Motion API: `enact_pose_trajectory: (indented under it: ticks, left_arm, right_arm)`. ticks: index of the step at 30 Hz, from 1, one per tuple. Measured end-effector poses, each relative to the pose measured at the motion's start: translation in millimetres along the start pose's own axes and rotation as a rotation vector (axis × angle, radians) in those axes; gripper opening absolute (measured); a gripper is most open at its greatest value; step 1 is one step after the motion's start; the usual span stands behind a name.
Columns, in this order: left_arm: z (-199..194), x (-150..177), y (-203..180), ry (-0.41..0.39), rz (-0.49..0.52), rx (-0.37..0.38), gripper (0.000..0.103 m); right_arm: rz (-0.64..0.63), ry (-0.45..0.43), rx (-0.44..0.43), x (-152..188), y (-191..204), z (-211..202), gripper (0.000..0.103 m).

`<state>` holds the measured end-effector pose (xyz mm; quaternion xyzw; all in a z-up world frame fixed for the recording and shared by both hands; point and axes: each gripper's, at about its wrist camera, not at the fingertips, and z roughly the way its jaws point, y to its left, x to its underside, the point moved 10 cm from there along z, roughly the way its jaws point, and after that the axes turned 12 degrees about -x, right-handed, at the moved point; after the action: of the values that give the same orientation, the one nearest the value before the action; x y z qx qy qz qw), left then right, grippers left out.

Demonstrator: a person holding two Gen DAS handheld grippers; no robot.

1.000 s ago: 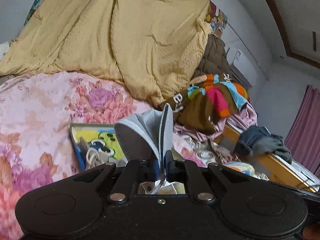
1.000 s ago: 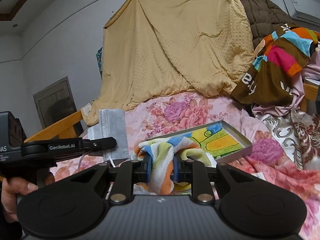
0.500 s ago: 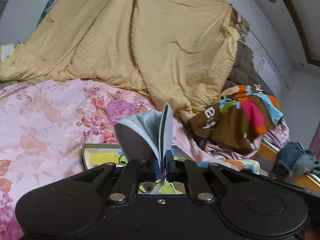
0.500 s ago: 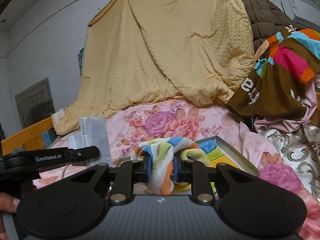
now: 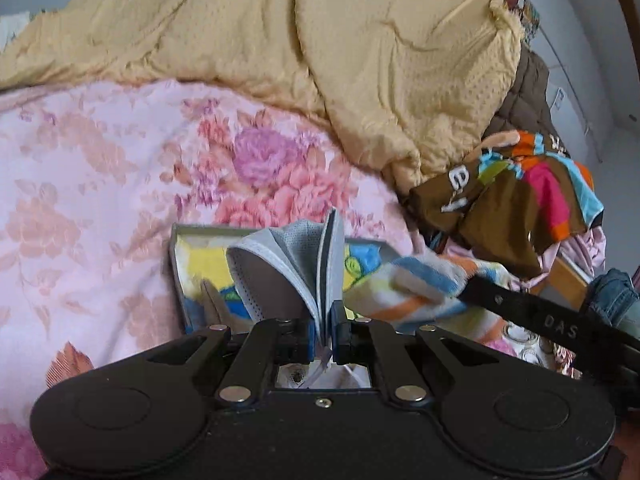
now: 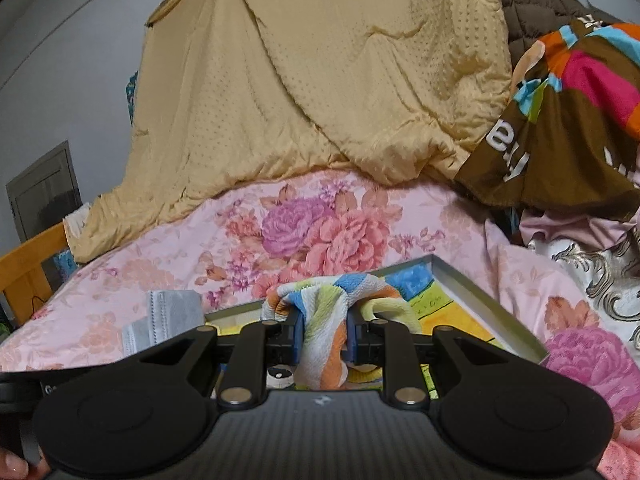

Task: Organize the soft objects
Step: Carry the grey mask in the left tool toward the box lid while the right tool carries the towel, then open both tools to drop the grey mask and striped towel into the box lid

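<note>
Mostly pleated grey mask (image 5: 280,268), fuzzy striped cloth (image 6: 324,320).

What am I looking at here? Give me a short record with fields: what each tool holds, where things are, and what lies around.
left tool: shut on a grey face mask, held upright above the tray
right tool: shut on a striped towel, which droops between its fingers
tray: shallow, metal-rimmed, colourful picture inside, lying on the floral bedspread
position: both tools hover over the tray, side by side
background: yellow quilt heaped behind; brown multicoloured garment to the right
task state: neither soft item set down yet
</note>
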<state>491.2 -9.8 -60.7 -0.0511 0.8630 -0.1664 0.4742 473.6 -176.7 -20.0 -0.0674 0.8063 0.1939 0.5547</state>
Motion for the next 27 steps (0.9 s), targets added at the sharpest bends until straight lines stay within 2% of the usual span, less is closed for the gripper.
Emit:
enact_pose_trajectory:
  ticks: [12,21,27]
  left_arm:
    - [13,16,5,0.077,0.025,-0.041,0.007]
    - [16,22,6,0.111,0.042,-0.062,0.010]
    - [17,22,7,0.116,0.037,-0.069,0.016]
  right_arm:
    - [-0.044,0.102,-0.012,24,14,26,0.023]
    - [-0.041,0.160,-0.004,39,11,28,0.025]
    - [-0.041,0.172,0.002,40,10,27,0.031]
